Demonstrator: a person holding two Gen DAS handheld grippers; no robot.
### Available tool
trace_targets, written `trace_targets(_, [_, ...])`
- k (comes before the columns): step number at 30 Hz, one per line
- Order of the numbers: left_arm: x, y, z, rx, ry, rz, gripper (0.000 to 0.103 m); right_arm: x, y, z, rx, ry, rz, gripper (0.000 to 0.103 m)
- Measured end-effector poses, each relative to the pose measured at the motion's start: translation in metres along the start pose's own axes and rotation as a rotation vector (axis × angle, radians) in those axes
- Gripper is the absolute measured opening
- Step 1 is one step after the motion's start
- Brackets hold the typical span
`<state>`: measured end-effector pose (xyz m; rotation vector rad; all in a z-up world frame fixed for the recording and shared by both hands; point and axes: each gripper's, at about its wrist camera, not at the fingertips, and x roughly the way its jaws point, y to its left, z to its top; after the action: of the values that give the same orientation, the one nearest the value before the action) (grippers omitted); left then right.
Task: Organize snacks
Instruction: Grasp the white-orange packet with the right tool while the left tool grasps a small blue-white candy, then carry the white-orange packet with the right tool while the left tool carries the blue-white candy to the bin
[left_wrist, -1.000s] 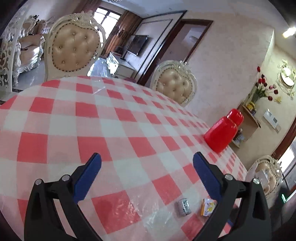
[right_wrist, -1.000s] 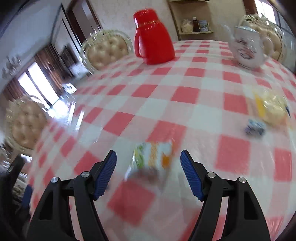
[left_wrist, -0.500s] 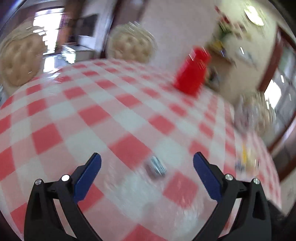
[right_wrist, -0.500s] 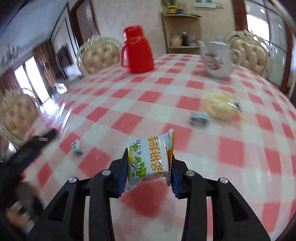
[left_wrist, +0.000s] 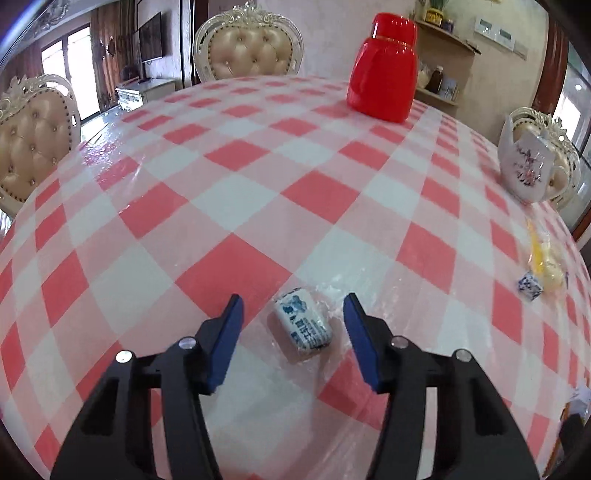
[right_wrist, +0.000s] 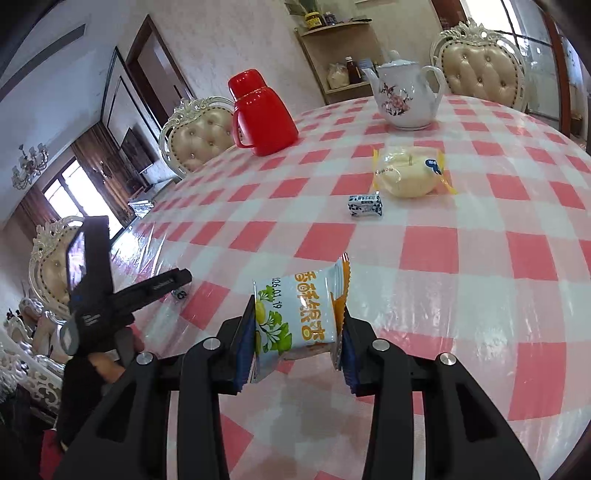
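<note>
Snacks counted on surface (left_wrist: 258, 177): four. One blue-and-white wrapped candy (left_wrist: 303, 323) lying between fingers of left tool (left_wrist: 293, 317), near side from red jug (left_wrist: 384, 66); second blue-and-white candy (right_wrist: 365, 205) just beside clear-wrapped yellow bun (right_wrist: 410, 171), both on near side of white teapot (right_wrist: 404, 98); one green-and-orange snack packet (right_wrist: 301, 317) off surface, upright, clamped in right tool (right_wrist: 299, 328). One red jug, one flowered teapot, several tufted cream chairs (left_wrist: 249, 51).

Left tool closing, jaws much narrower than a second ago, pads not yet touching candy, gaps visible both sides; a second ago pointed at bare checks with candy low at right edge, now brought over it. Right tool a second ago wide around packet lying flat on surface, now gripping packet by both sides and lifted clear.

Round surface covered in red, pink and white check cloth under clear plastic sheet, glare patches nearest candy. Beyond jug: wooden corner shelf (right_wrist: 332, 55) with jars, dark doorway, curtained windows, pale patterned walls.
</note>
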<state>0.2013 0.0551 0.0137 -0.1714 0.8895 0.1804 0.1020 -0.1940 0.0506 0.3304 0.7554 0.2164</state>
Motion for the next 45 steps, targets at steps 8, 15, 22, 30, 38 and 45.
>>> trace_targets(8, [-0.001,-0.009,-0.003,0.101,-0.007,-0.009,0.021,0.000,-0.001,0.000,0.000,-0.001,-0.003,0.039])
trace_targets(15, [-0.037,-0.013,-0.020,0.130,-0.050,-0.077,0.020,0.001,-0.003,0.000,0.008,-0.001,0.000,0.039])
trace_targets(22, [-0.068,-0.021,-0.050,0.168,-0.093,-0.119,0.020,0.007,-0.003,-0.003,-0.002,0.009,-0.007,0.038])
trace_targets(30, [-0.091,-0.010,-0.083,0.158,-0.114,-0.159,0.020,0.011,0.000,-0.006,-0.006,0.009,0.038,0.038])
trace_targets(38, [-0.115,0.000,-0.103,0.152,-0.142,-0.192,0.020,-0.008,0.004,-0.029,0.016,0.001,0.040,0.038])
trace_targets(45, [-0.131,0.004,-0.125,0.160,-0.150,-0.207,0.020,-0.043,0.010,-0.061,0.053,-0.009,0.074,0.038])
